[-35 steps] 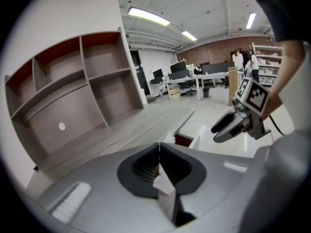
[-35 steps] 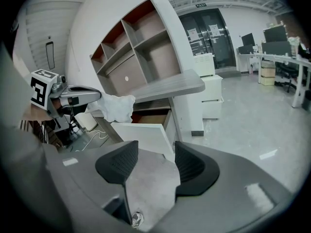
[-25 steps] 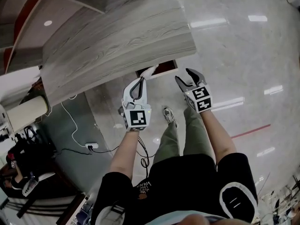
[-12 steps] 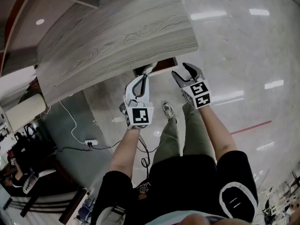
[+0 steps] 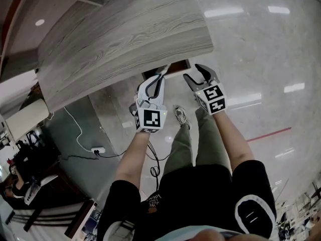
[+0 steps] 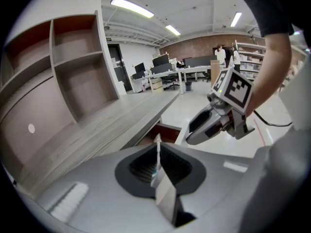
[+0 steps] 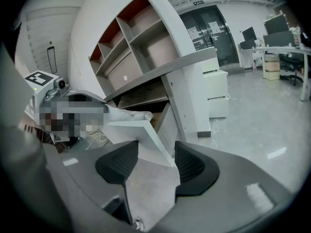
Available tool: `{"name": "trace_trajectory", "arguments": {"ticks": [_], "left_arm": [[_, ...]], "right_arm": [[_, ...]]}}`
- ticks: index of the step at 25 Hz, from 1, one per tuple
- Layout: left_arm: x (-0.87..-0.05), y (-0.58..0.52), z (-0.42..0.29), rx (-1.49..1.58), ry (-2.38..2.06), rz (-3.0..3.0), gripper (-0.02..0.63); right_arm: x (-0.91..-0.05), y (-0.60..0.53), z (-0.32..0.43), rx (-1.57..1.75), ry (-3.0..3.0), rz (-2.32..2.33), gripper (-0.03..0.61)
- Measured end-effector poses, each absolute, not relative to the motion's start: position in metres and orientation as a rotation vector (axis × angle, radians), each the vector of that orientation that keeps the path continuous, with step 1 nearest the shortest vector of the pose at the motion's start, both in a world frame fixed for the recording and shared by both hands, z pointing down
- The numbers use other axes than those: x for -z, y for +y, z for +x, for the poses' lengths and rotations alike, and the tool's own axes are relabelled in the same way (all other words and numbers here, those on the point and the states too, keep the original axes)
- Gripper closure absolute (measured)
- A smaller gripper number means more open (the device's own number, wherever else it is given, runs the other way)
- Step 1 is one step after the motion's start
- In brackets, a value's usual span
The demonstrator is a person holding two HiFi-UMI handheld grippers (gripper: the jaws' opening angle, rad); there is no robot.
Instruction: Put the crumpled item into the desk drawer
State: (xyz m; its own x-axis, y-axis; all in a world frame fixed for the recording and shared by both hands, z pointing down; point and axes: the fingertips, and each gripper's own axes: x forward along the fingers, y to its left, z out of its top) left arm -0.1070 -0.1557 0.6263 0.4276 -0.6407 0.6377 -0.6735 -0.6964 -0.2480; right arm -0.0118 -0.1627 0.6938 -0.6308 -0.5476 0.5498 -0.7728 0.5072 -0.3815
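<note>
Two grippers up | left gripper (image 5: 161, 74): jaws pinched together on thin white item (image 6: 158, 152), item just short of open drawer (image 5: 170, 73) | right gripper (image 7: 156, 152): jaws wide, gripping nothing, beside left | drawer: brown inside, under desk (image 5: 125, 34) edge

Left gripper (image 5: 161, 72) clamped; right gripper (image 5: 193, 72) apparently agape.

Bright, even light falls from ceiling strip lights (image 6: 131, 6), streaking glare across the glossy floor (image 5: 251, 44). Fisheye bending blackens the corners; the left claw (image 6: 157, 154) blurs near the lens.
</note>
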Motion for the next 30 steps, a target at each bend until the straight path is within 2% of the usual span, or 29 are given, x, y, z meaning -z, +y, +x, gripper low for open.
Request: {"name": "trace_trajectory", "arguments": {"ticks": [23,30], "left_arm": [[-0.645,-0.168,-0.081,-1.069,-0.987,2.509,0.558],[-0.642,-0.164,-0.078,-1.016,-0.957,2.528,0.490]], "right_arm": [[-0.696,-0.164,-0.013,-0.883,-2.397,1.090,0.368],[-0.697,-0.163,-0.014,-0.886,-2.393,1.096,0.368]]}}
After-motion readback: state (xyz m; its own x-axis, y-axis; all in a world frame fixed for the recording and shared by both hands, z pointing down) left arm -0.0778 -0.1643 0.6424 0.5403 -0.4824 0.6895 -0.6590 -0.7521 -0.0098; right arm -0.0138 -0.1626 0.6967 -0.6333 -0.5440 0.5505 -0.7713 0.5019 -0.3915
